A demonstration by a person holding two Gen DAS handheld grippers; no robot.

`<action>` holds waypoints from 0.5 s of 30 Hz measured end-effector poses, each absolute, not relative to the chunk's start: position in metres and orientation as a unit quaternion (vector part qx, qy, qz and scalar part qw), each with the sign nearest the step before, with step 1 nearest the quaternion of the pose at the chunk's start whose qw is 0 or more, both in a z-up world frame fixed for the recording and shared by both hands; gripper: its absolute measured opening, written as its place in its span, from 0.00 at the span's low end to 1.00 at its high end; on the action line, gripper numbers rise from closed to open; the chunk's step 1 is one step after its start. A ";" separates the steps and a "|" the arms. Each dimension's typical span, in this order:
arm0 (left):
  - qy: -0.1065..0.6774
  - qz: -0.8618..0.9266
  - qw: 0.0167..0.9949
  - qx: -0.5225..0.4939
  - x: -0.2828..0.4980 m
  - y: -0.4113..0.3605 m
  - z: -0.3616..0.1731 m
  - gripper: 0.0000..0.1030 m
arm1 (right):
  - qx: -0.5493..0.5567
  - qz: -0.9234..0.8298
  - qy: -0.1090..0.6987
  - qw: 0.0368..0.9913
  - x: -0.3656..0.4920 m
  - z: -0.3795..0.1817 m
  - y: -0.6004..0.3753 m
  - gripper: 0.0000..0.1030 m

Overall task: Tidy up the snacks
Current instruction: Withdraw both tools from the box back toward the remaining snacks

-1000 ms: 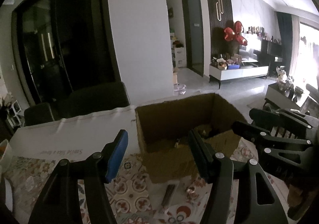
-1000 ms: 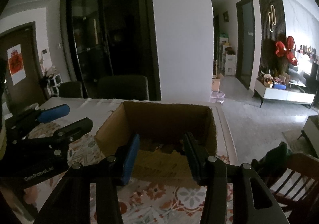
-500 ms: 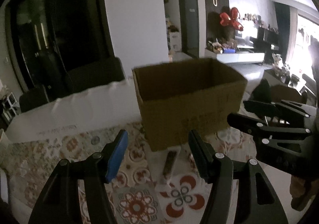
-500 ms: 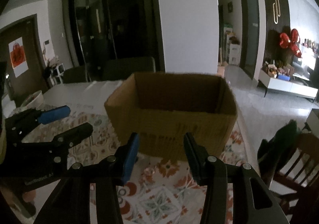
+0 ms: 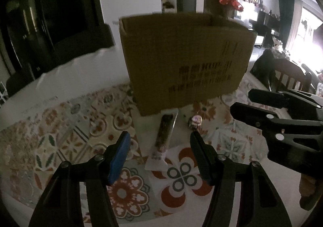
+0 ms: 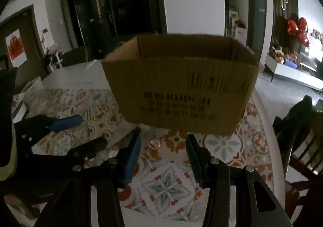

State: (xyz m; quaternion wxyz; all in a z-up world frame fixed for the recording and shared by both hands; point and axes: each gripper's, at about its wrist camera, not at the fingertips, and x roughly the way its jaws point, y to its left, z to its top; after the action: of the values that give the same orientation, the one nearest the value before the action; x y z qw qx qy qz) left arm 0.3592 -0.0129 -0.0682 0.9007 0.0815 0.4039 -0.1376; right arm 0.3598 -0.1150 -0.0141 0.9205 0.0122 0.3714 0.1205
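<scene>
An open cardboard box [image 5: 185,59] with dark print stands on the patterned tablecloth; it also shows in the right wrist view [image 6: 179,85]. In front of it lie a long dark snack bar [image 5: 163,138] and a small round wrapped candy [image 5: 195,120]. My left gripper [image 5: 159,158] is open and empty, low over the cloth, with the bar between its fingers' line. My right gripper [image 6: 162,160] is open and empty, facing the box, with the candy [image 6: 154,143] just ahead. Each gripper shows in the other's view: the right one [image 5: 242,104], the left one [image 6: 88,132].
The floral tablecloth [image 5: 66,132] covers a white table [image 6: 66,77]. Dark chairs stand behind the table [image 5: 80,41] and a wooden chair stands at the right [image 6: 302,138]. The room beyond holds a white pillar and a low cabinet.
Both grippers have dropped lower and drawn back from the box. Its inside is now hidden and its printed front wall faces me. The snack bar and candy have come into fuller view.
</scene>
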 end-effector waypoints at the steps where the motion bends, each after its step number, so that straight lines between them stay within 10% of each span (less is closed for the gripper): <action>1: 0.410 -0.139 0.898 0.081 0.361 -0.014 -0.073 0.56 | 0.012 0.120 0.376 0.919 0.360 -0.018 -0.114 0.46; 15: 0.440 -0.139 0.883 0.089 0.390 -0.021 -0.107 0.50 | 0.016 0.110 0.415 0.903 0.376 -0.051 -0.112 0.46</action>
State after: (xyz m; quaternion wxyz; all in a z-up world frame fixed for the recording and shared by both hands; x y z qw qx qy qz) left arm 0.3897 -0.0208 -0.1072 0.8830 0.0890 0.4395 -0.1388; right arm 0.3761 -0.1118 -0.0509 0.9031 0.0163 0.4148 0.1096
